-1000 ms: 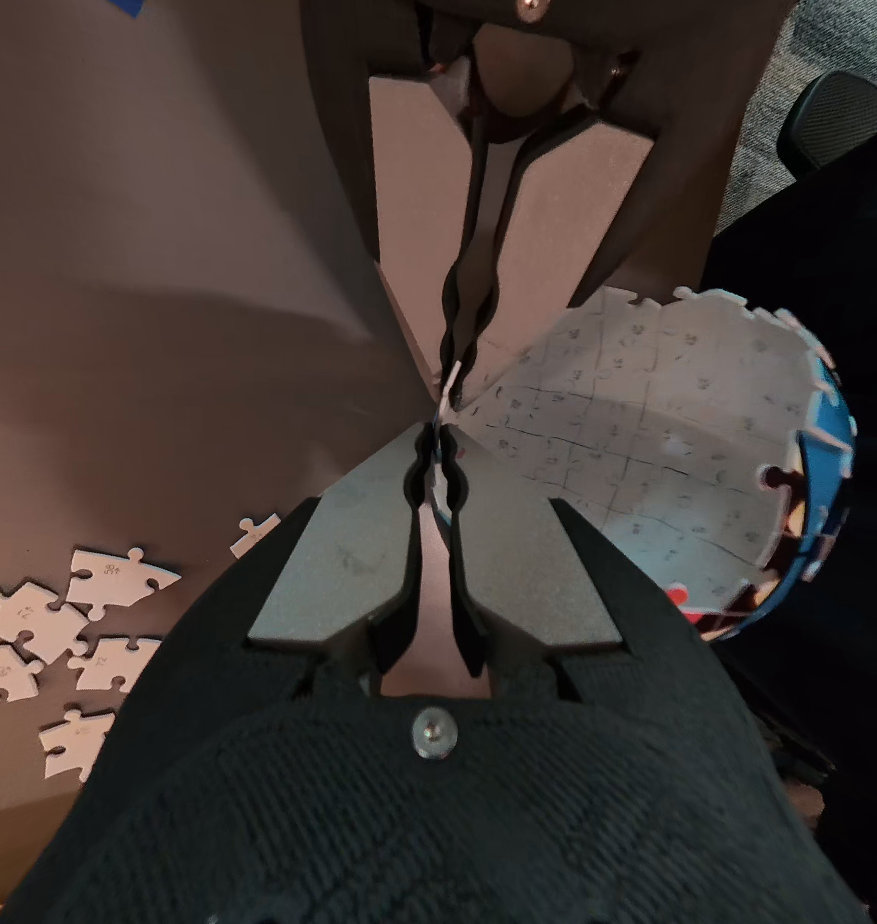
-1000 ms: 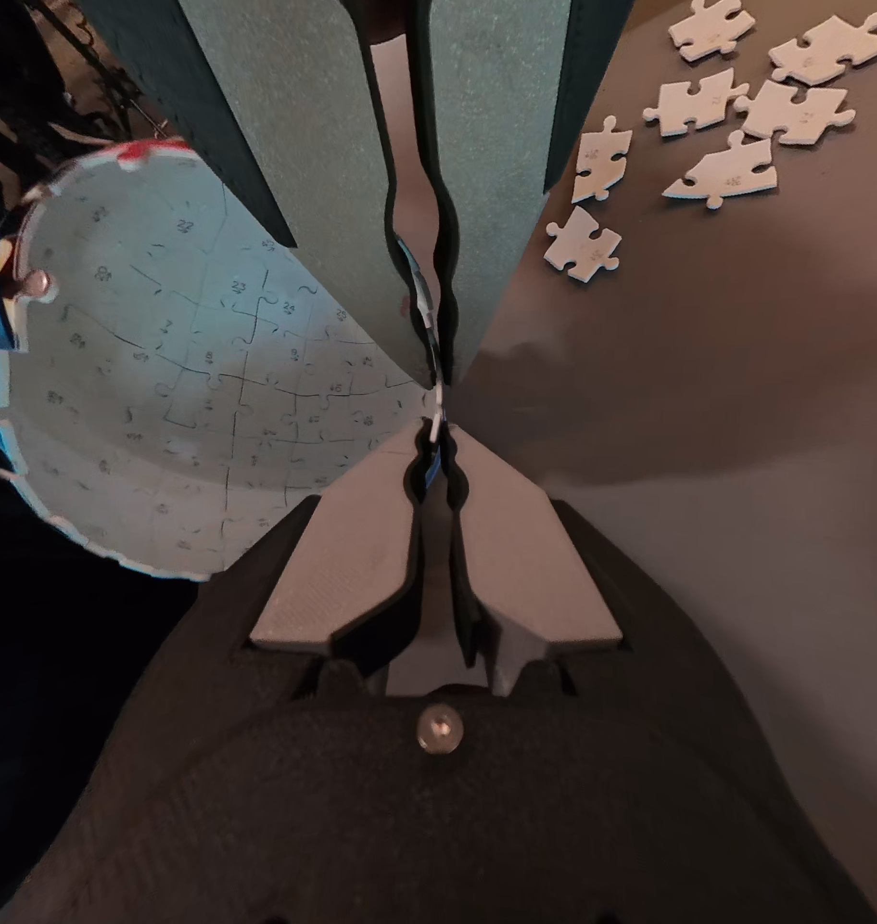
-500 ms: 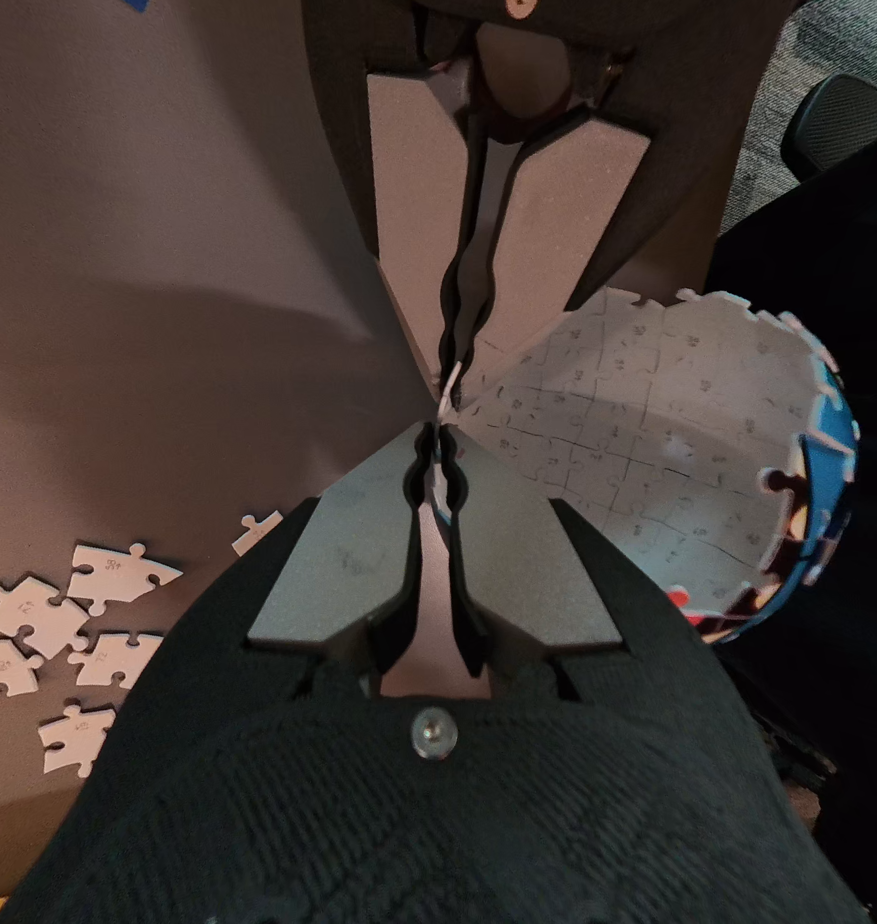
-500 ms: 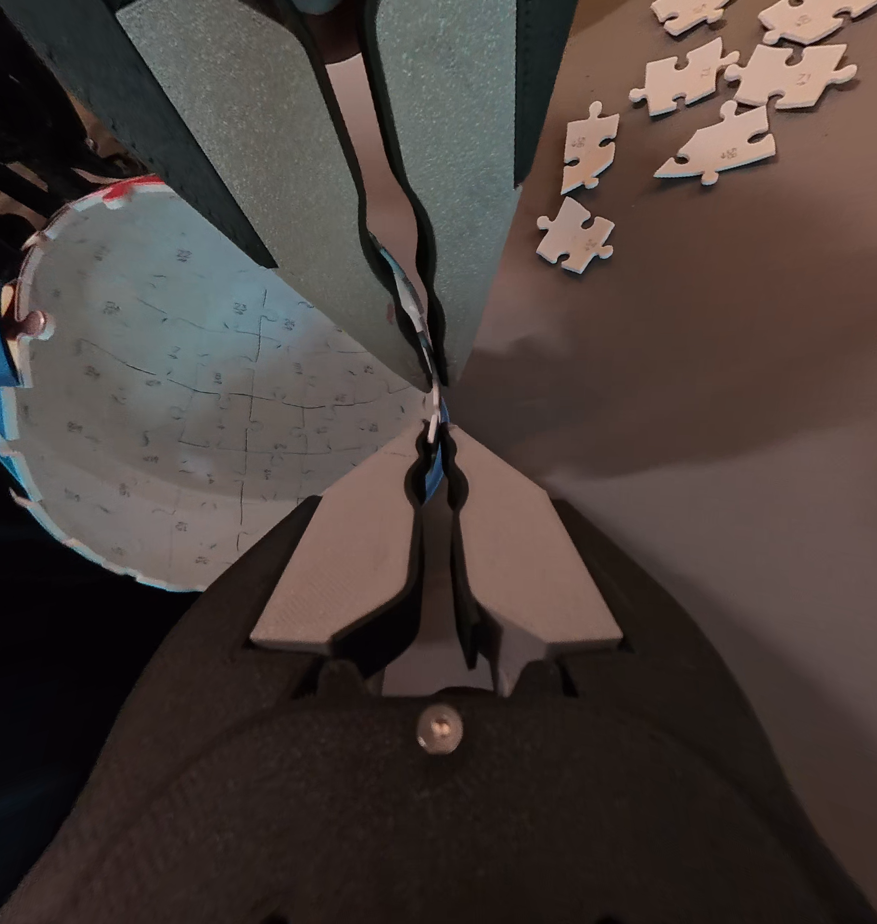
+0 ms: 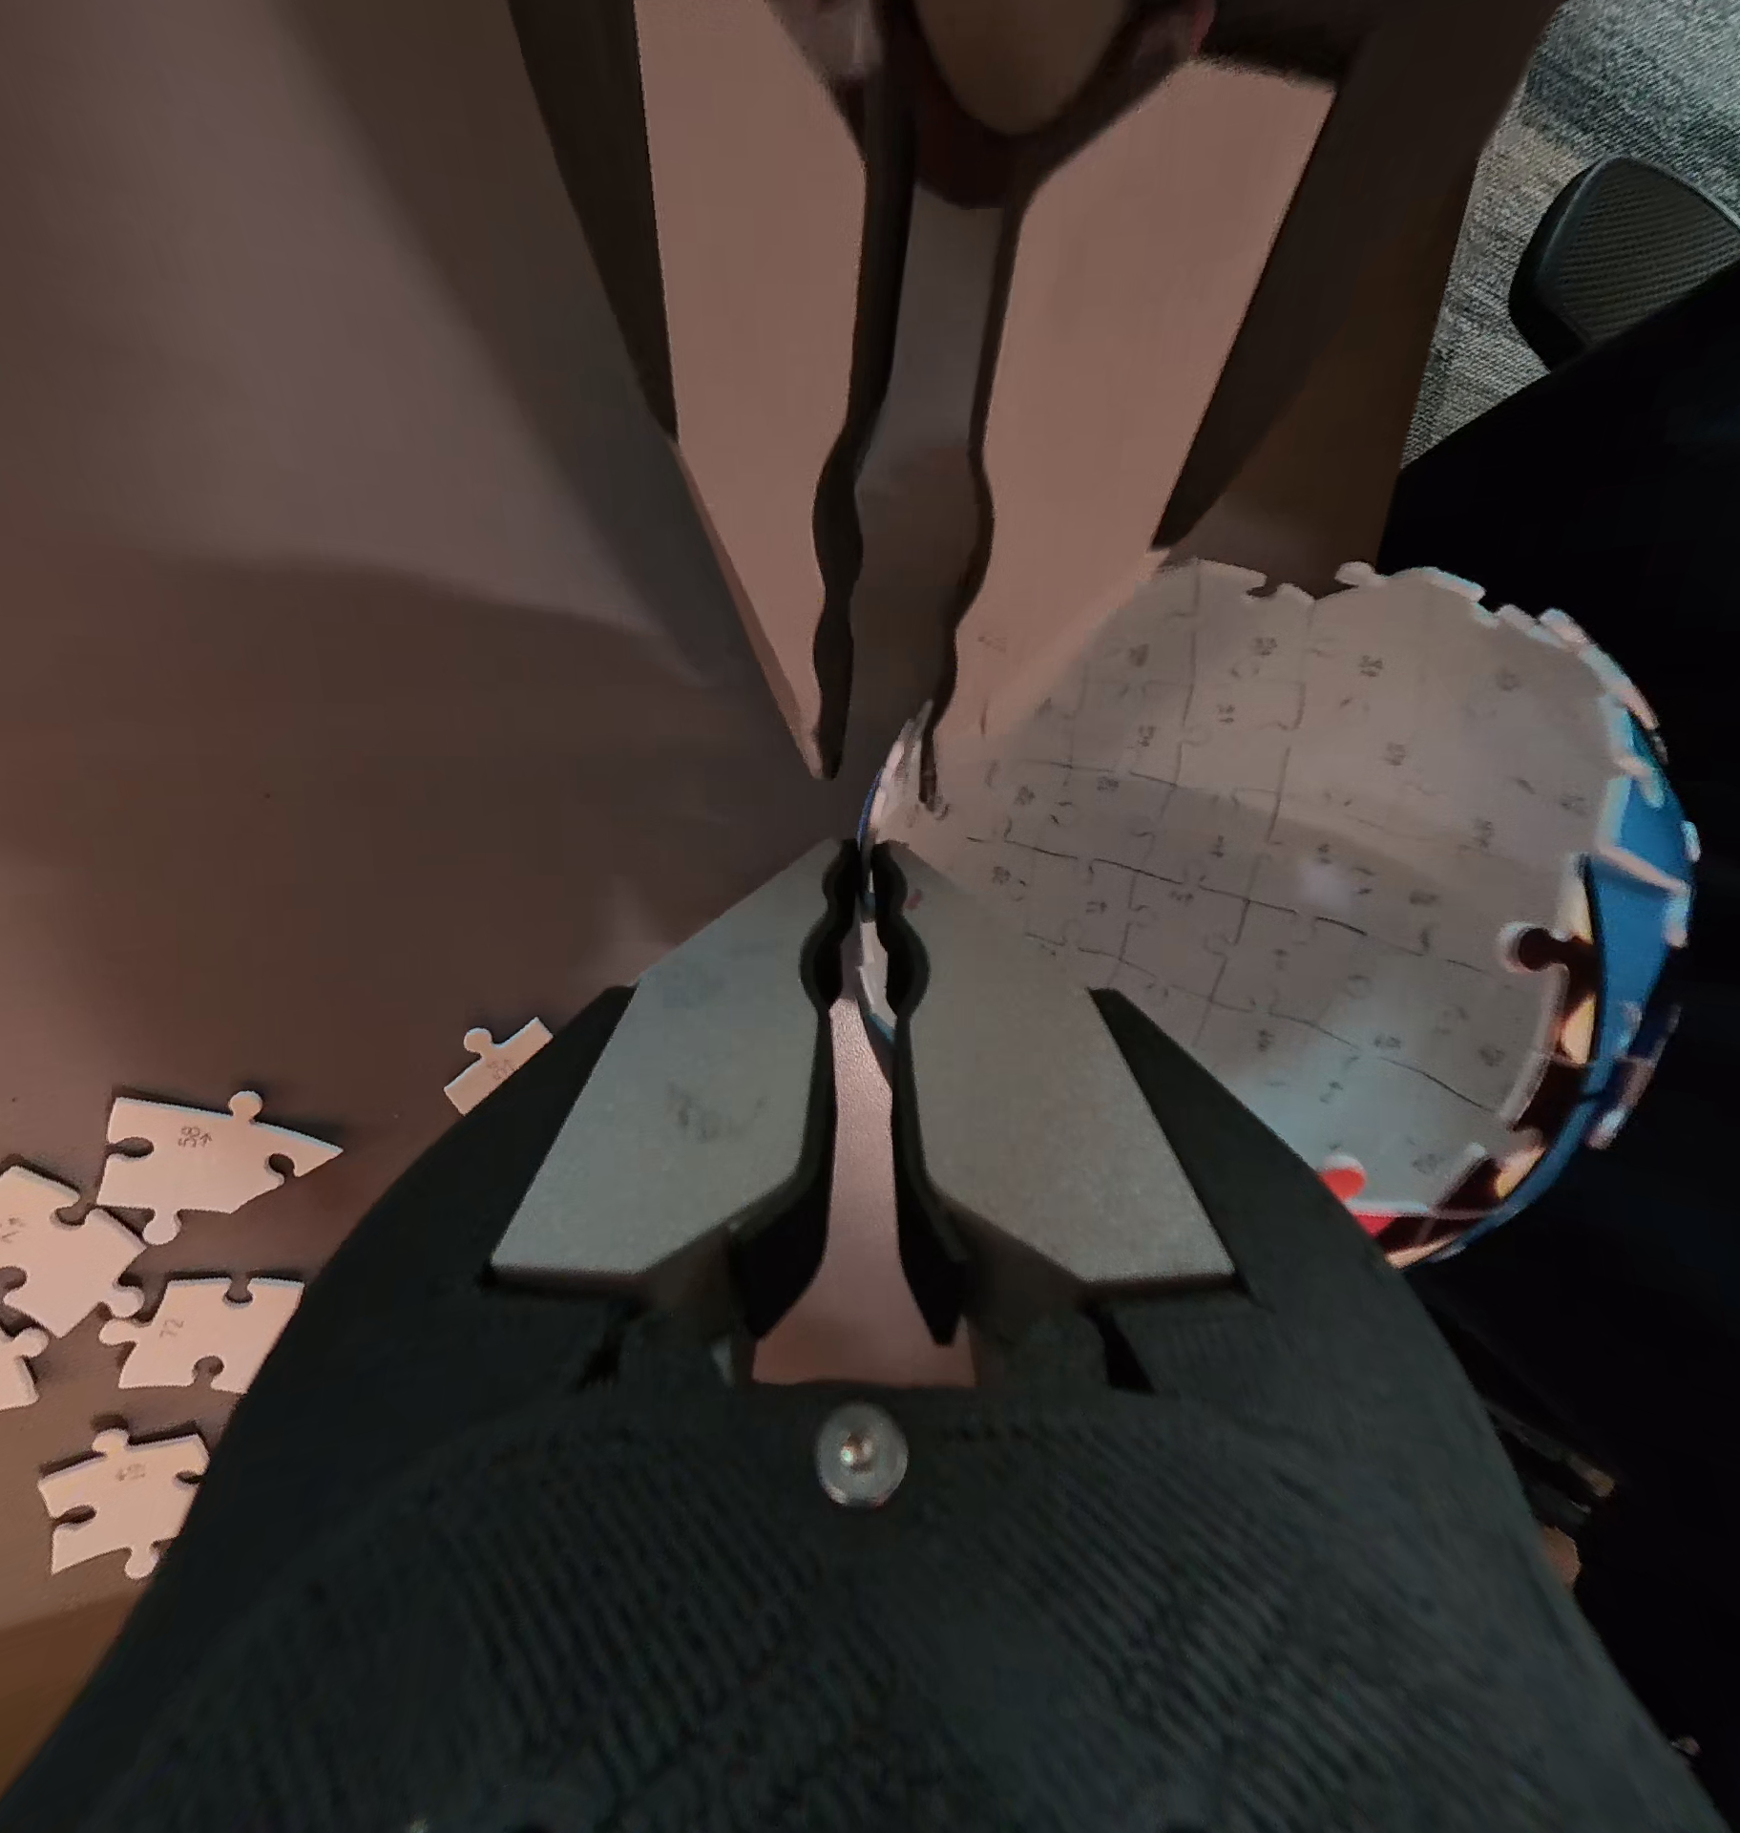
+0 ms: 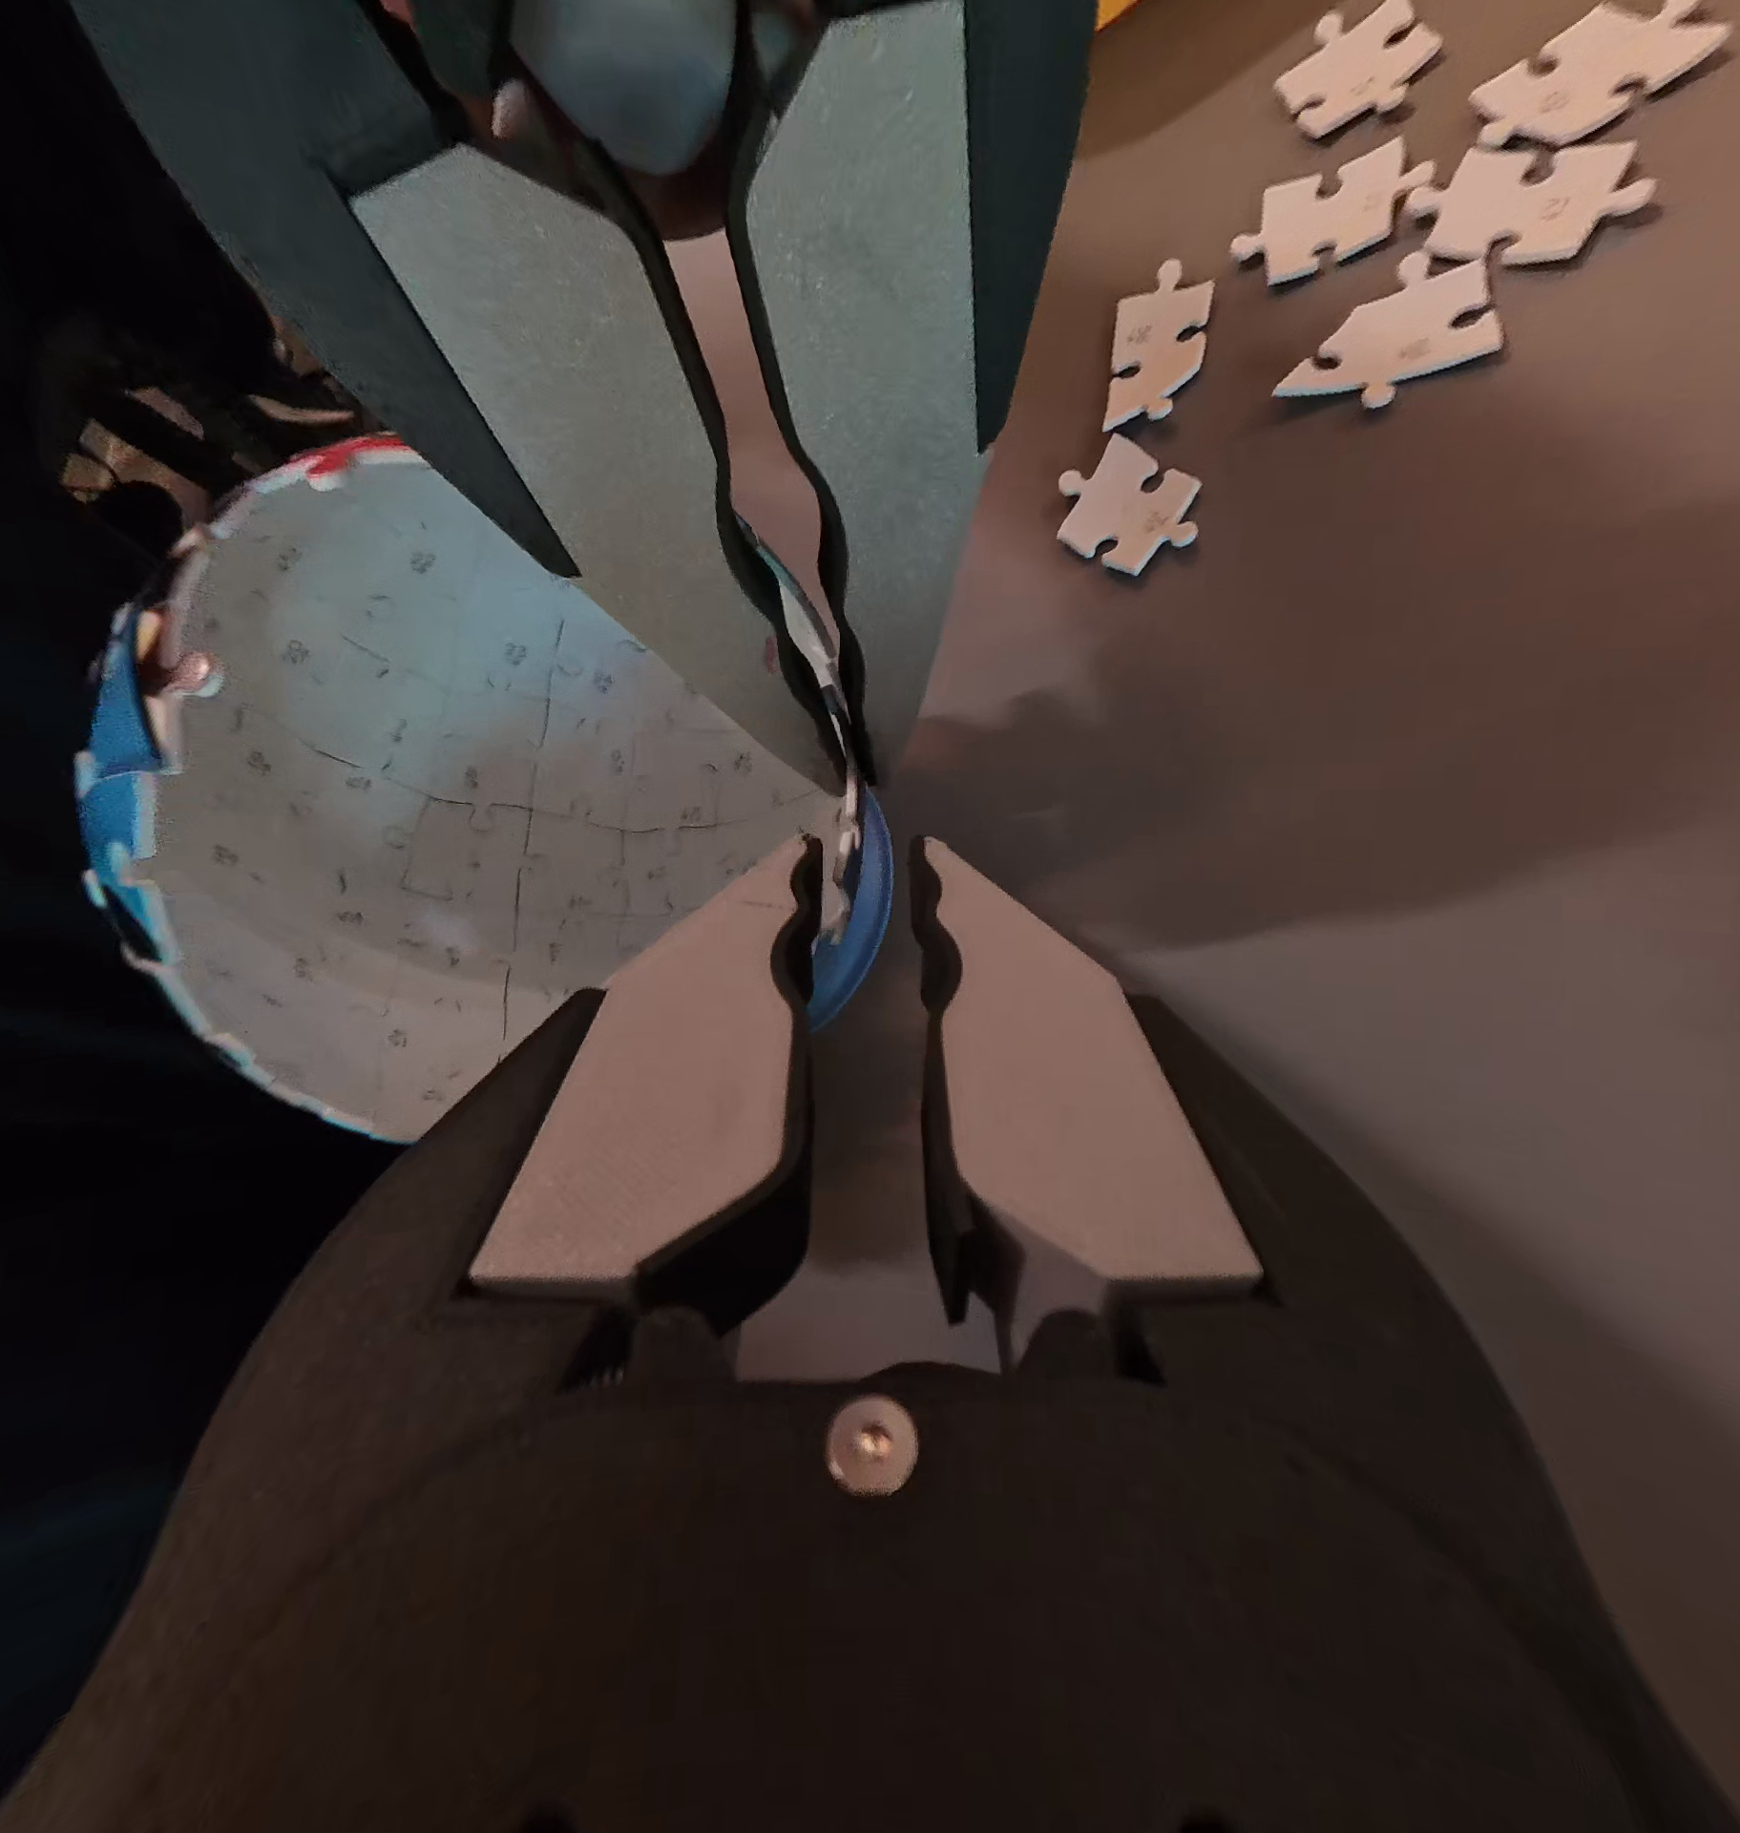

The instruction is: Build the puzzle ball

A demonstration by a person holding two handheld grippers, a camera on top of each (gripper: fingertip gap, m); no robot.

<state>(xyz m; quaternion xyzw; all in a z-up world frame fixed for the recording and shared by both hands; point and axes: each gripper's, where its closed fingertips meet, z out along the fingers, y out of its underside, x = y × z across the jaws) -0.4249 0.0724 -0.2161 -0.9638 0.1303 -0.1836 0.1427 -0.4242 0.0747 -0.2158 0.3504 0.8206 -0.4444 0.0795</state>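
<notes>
Since the earlier frame your right gripper (image 6: 861, 848) has spread its fingers; the left gripper (image 5: 864, 858) pinches the half-built ball (image 5: 1292, 893) rim. Next, fetch a loose piece (image 6: 1128, 506), upper right.

Puzzle ball (image 5: 1292, 893): part-built, open bowl-shaped shell; pale numbered inner face toward cameras, blue and red printed outer skin showing at jagged rim; held off table, rim edge pinched between fingers of left gripper (image 5: 864, 861).

Loose puzzle pieces (image 6: 1381, 198): several, pale backs up, lying flat in cluster on table, well apart from shell.
</notes>
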